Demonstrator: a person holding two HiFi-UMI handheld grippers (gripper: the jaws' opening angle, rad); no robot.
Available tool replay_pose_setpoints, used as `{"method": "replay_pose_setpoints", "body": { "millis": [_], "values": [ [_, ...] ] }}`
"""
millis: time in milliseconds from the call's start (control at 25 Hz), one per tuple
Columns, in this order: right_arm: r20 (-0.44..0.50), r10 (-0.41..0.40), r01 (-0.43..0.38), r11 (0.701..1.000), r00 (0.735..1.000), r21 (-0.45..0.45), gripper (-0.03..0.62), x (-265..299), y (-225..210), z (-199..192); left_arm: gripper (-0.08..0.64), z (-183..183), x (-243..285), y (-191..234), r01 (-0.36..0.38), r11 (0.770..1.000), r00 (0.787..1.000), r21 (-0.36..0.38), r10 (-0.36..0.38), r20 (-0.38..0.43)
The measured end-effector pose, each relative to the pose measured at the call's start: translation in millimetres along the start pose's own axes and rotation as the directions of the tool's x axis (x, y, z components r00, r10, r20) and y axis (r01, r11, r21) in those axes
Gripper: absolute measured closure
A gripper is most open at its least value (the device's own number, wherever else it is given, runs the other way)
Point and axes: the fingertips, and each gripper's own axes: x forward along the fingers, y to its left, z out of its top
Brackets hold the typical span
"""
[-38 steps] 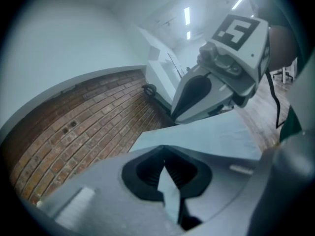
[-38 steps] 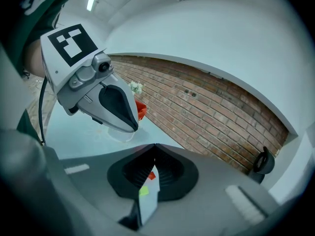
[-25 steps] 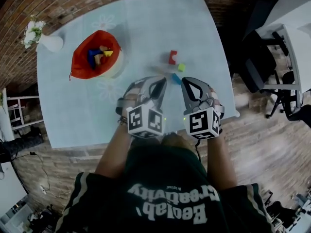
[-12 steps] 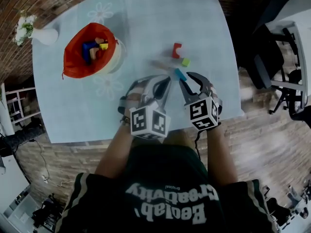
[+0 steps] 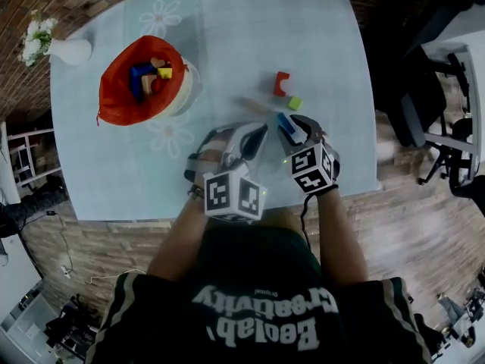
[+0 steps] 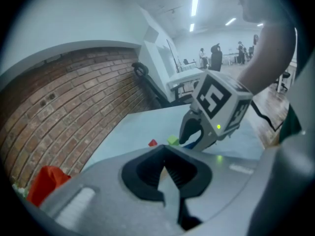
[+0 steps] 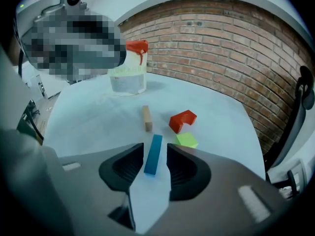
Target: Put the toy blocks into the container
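A long blue block [image 7: 153, 154] lies flat on the pale blue table [image 5: 227, 21]. My right gripper [image 7: 155, 150] is lowered over it. Its jaws have just been opening and now stand on either side of the block with a gap on each side. In the head view the right gripper [image 5: 292, 124] covers the near end of the blue block [image 5: 284, 120]. Just beyond lie a green cube [image 7: 186, 140], a red arch block [image 7: 182, 120] and a wooden stick [image 7: 146, 118]. The red-lined container [image 5: 140, 82] at far left holds several blocks. My left gripper [image 5: 248, 136] hangs shut and empty beside the right one.
A white vase of flowers [image 5: 64, 49] stands at the table's far left corner. The table's near edge [image 5: 227, 214] runs just under my hands. An office chair [image 5: 424, 112] stands off the right side. The left gripper view shows the right gripper [image 6: 197, 134] close ahead.
The right gripper has dropped towards the table, and its jaws have gone from shut to open around the blue block. The left gripper has sunk slightly.
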Motion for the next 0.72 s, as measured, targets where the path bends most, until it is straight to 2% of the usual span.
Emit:
{"method": "replay_pose_setpoints", "body": {
  "millis": [200, 240, 280, 520, 720],
  "values": [
    [-0.04, 0.014, -0.013, 1.0, 0.999, 0.019, 0.441, 11.2, 0.7, -10.5, 0.555, -5.7, 1.2, 3.2, -0.003, 1.0, 1.0, -0.018, 0.003, -0.01],
    [-0.043, 0.004, -0.003, 1.0, 0.999, 0.021, 0.458, 13.8, -0.2, -12.2, 0.555, -7.5, 1.2, 3.7, -0.002, 1.0, 1.0, -0.018, 0.002, -0.015],
    [-0.042, -0.003, 0.005, 1.0, 0.999, 0.028, 0.512, 15.9, -0.8, -12.8, 0.555, -9.4, 0.9, 4.4, -0.001, 1.0, 1.0, -0.015, 0.001, -0.022],
    [-0.019, 0.017, -0.015, 0.996, 1.0, 0.087, 0.515, 11.9, -0.6, -11.9, 0.555, -9.4, 1.8, 3.6, 0.001, 1.0, 1.0, -0.014, -0.001, -0.022],
    [0.037, 0.039, -0.041, 0.999, 0.999, 0.035, 0.515, 3.0, 2.8, 2.5, 0.555, -8.7, -0.4, 3.8, -0.002, 1.0, 1.0, -0.019, 0.002, -0.016]
  ]
}}
